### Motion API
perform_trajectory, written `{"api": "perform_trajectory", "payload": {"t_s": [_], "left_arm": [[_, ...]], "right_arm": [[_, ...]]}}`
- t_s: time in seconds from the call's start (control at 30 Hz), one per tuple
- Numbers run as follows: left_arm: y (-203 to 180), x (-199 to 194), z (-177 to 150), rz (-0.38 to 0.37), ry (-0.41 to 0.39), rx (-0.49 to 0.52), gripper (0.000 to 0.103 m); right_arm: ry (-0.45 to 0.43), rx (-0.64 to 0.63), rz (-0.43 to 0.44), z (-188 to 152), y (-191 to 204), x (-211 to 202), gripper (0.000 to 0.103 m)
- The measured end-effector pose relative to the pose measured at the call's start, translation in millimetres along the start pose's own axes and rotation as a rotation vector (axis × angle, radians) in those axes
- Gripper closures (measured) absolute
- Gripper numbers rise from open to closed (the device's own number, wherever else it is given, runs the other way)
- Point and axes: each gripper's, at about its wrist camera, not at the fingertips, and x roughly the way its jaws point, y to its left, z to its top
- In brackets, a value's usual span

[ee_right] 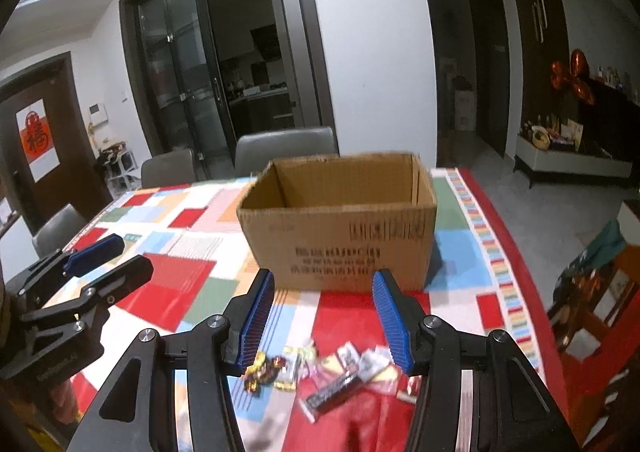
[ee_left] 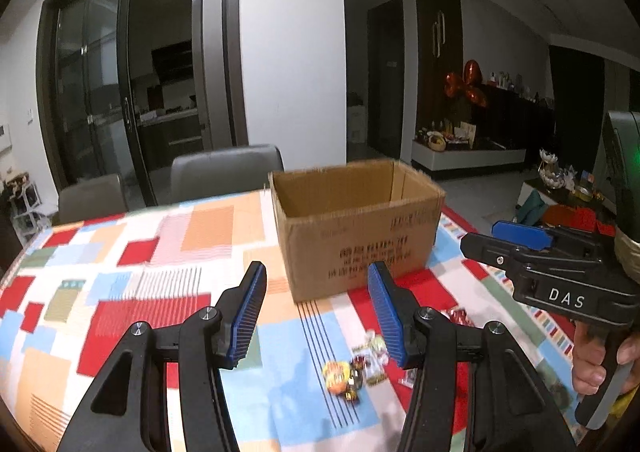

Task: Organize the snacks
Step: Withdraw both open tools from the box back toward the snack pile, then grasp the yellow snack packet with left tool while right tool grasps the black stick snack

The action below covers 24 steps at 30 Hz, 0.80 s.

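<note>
Snacks (ee_right: 332, 376) sit loose on the tablecloth (ee_right: 180, 284), just short of the open cardboard box (ee_right: 340, 236). Your left gripper (ee_left: 316, 312) and right gripper (ee_right: 324, 316) both hang above them, jaws apart, empty. Risk: wrappers are small and slick, so a shallow pinch probably slips or scatters neighbours.

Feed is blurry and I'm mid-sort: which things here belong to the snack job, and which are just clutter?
For the job:
open brown cardboard box
small wrapped snacks scattered on the cloth

Lying about:
grey padded chairs
orange foil balloons
patchwork tablecloth
</note>
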Motion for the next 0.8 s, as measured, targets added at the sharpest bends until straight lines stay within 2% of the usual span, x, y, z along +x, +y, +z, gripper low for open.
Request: {"api": "perform_trajectory", "payload": {"t_s": [0.37,0.8], "left_arm": [[8,28,-51,-0.037,0.124,-0.066,0.051],[15,82,-89,-0.135,0.277,-0.131,0.053]], "right_arm": [[0.098,0.031,-0.041,-51,1,24,0.05],[0.204,0.11,-0.061,-84,-8,58,0.05]]}}
